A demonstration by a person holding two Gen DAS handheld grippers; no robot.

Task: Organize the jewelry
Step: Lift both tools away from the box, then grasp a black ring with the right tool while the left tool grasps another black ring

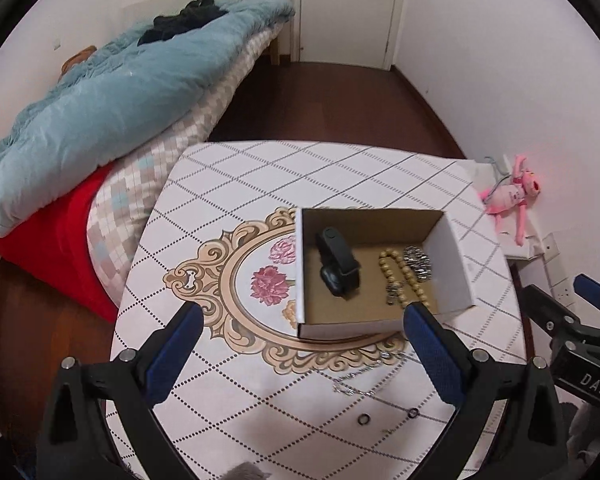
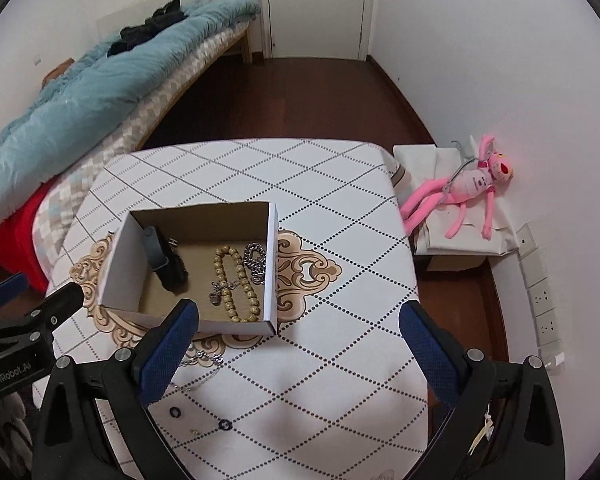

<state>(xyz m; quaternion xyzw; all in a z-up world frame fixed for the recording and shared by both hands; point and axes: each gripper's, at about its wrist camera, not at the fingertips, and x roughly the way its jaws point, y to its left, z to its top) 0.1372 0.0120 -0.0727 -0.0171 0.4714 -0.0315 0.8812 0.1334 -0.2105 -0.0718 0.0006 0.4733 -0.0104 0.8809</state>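
An open cardboard box stands on the table. It holds a black watch, a tan bead bracelet and a silver chain bracelet. A thin silver necklace and two small dark rings lie on the cloth in front of the box. My left gripper is open and empty, above the necklace. My right gripper is open and empty, to the right of the box.
The table has a white diamond-pattern cloth. A bed with a blue quilt lies at the left. A pink plush toy lies on a white box at the right.
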